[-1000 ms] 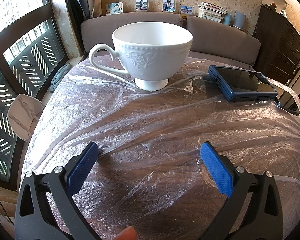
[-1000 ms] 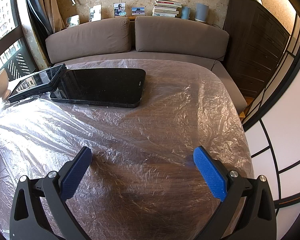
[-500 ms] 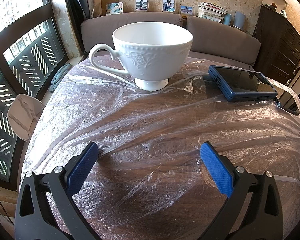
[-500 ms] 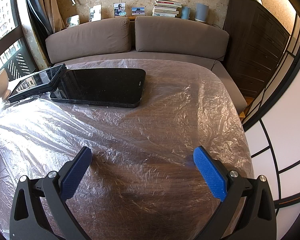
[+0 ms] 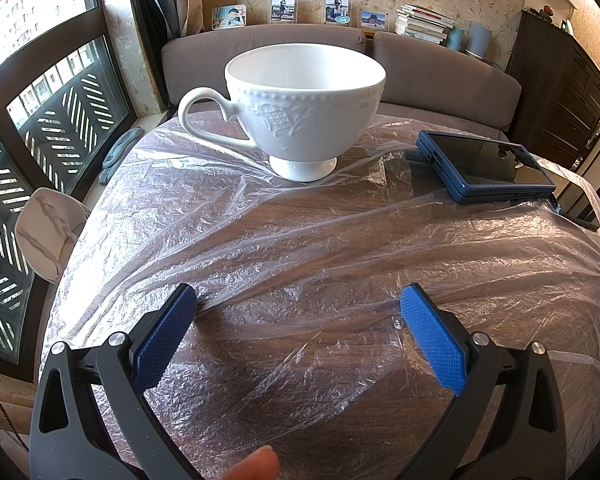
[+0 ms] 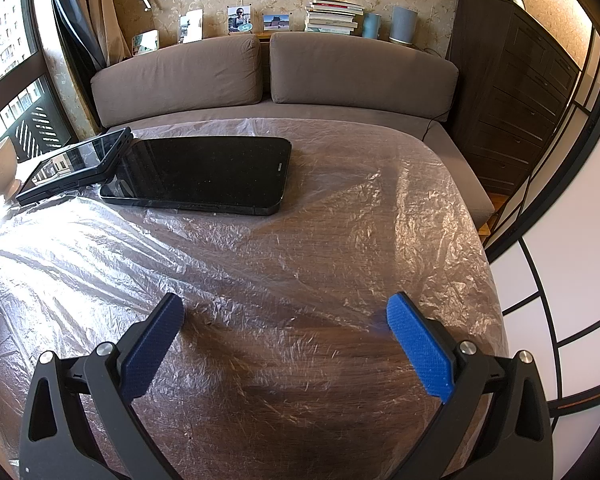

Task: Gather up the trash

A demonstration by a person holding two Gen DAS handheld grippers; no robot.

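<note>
A crinkled clear plastic sheet [image 5: 300, 240] covers the round wooden table and also shows in the right wrist view as the plastic sheet [image 6: 340, 248]. My left gripper [image 5: 298, 304] stands open just above it at the table's near side, nothing between its blue pads. My right gripper [image 6: 286, 312] is also open over the sheet near the table's right edge, holding nothing. A fingertip [image 5: 256, 466] shows at the bottom of the left wrist view.
A white footed cup [image 5: 304, 108] stands on the sheet at the back. A blue-cased device [image 5: 484, 166] and a black phone [image 6: 204, 174] lie on the sheet to the right of it. A brown sofa [image 6: 260, 76] curves behind the table; a dark cabinet [image 6: 512, 92] stands right.
Both grippers and the objects stay put. A fingertip shows at the bottom of the left wrist view again, as it did a second ago.
</note>
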